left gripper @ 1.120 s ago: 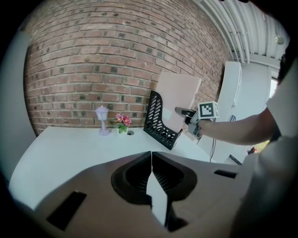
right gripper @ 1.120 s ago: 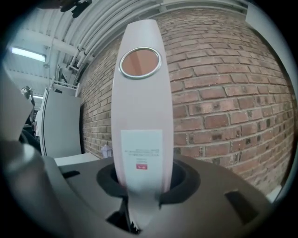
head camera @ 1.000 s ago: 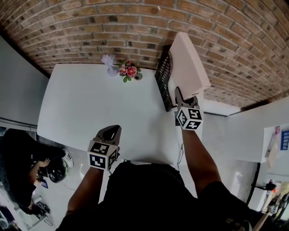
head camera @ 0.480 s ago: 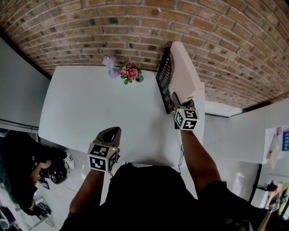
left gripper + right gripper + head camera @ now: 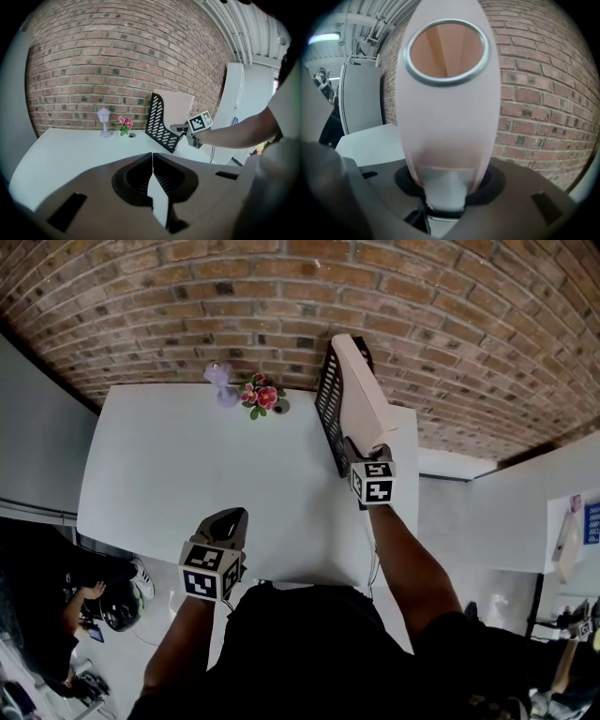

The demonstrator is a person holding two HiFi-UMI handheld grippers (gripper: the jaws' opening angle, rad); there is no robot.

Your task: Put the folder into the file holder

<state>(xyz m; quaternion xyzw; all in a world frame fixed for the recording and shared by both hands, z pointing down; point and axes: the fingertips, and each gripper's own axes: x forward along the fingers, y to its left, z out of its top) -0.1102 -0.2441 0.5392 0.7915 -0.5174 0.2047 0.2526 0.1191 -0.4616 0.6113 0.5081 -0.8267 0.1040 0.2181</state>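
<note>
Opening right hand-held gripper point(image 5: 366, 452), its jaws loosening around the folder point(image 5: 360, 390) in the file holder point(image 5: 328, 411).

Mid & left of table point(image 5: 178, 484) bare: free pass. Far edge: lamp point(image 5: 221, 383) + flowers point(image 5: 262, 396) just beside each other, tight vs wall point(image 5: 187, 315). Far-right corner blocked by holder point(image 5: 328, 413) w/ folder point(image 5: 361, 395) upright inside.

White table point(image 5: 187, 484) mid-frame, black mesh file holder point(image 5: 328, 409) at upper right edge, pink flowers point(image 5: 262, 395), small lilac lamp point(image 5: 221, 383) upper centre
</note>
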